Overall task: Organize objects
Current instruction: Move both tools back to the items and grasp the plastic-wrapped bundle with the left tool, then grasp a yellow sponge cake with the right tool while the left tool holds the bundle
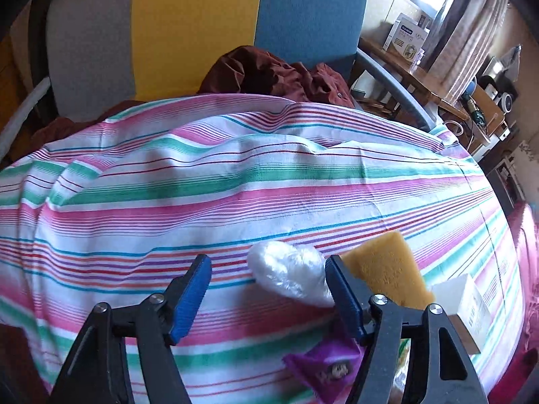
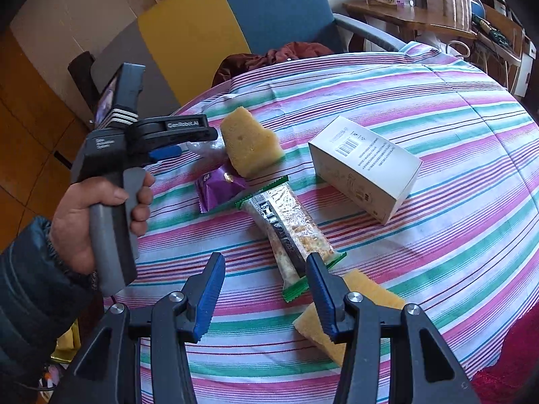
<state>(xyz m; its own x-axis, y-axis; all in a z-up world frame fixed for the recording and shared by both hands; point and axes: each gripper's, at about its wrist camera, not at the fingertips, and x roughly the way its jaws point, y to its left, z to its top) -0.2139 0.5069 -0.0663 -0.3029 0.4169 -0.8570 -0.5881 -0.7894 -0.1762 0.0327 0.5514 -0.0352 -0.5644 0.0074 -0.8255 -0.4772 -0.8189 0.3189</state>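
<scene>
On the striped tablecloth (image 1: pixel 202 175) lies a crumpled clear plastic bag (image 1: pixel 289 272). It sits between the fingers of my left gripper (image 1: pixel 267 266), close to the right finger, and the pads do not press it, so the gripper is open. Beside it are a yellow sponge (image 1: pixel 384 269) and a purple packet (image 1: pixel 323 367). In the right wrist view a hand holds the left gripper (image 2: pixel 202 141) by that sponge (image 2: pixel 249 141). My right gripper (image 2: pixel 265 262) hangs open over the near end of a snack bar (image 2: pixel 289 232). A second sponge (image 2: pixel 353 313) lies under its right finger.
A white box (image 2: pixel 363 165) stands to the right of the snack bar. A chair with a yellow and blue back (image 1: pixel 256 17) holds dark red cloth (image 1: pixel 276 74) behind the table. A wooden desk with clutter (image 2: pixel 421 17) is at the far right.
</scene>
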